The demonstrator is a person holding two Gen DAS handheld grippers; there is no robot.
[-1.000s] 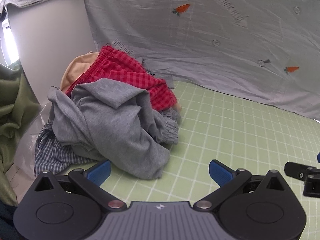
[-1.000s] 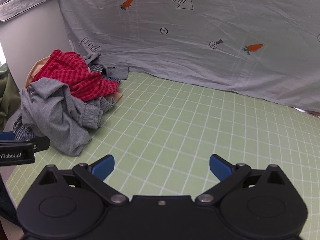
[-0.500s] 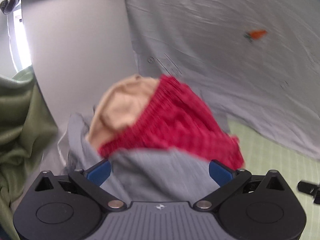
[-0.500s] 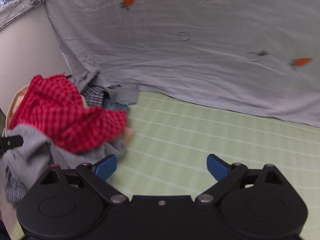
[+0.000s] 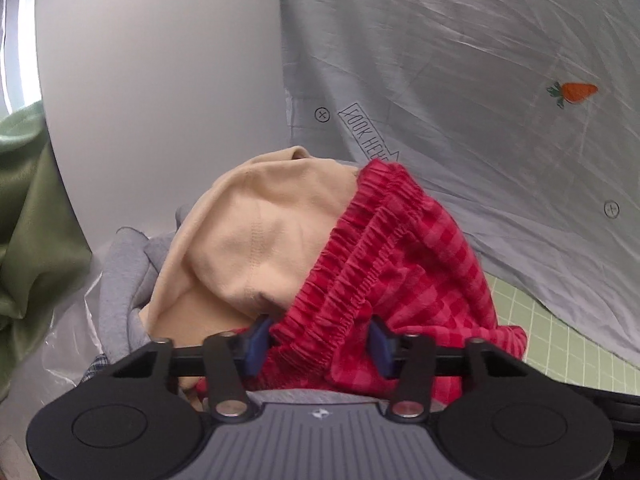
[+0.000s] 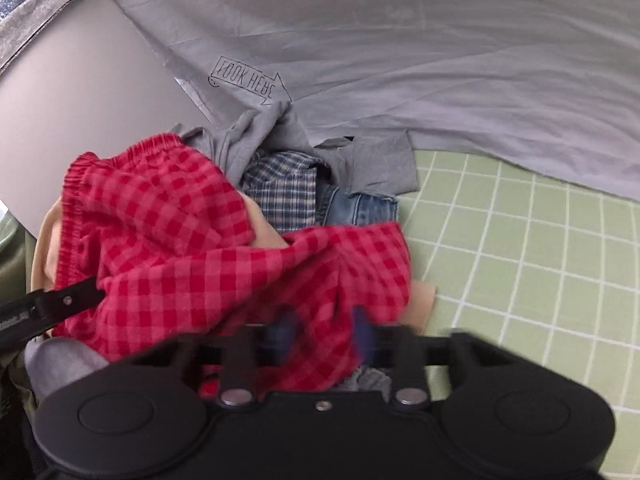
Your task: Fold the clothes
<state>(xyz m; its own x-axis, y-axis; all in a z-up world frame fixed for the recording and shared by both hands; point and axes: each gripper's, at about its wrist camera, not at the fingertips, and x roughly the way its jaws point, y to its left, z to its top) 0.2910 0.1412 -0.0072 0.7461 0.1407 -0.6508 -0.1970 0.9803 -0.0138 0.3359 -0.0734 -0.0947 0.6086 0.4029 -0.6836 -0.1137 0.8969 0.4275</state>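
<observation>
While both grippers sit in the clothes pile, notes as follows.
Writing: "LOOK HERE" in an arrow outline, printed on the grey sheet (image 6: 400, 52) hung behind the pile; also shows in the left view, partly hidden by clothes. Carrot print (image 5: 576, 92) and small circled crosses on the same sheet.
Left gripper (image 5: 318, 338): fingers narrowed on the gathered waistband of the red checked shorts (image 5: 384, 264), cloth bunched between the blue pads.
Right gripper (image 6: 324, 330): fingers blurred, drawn close on a fold of the red checked shorts near the hem.
Shorts position: top of the pile, at the left end of the green grid mat (image 6: 540, 260).
Pile contents: beige garment (image 5: 256, 236), grey sweatshirt (image 5: 120, 276), blue plaid shirt (image 6: 284, 188), denim (image 6: 360, 210).
</observation>
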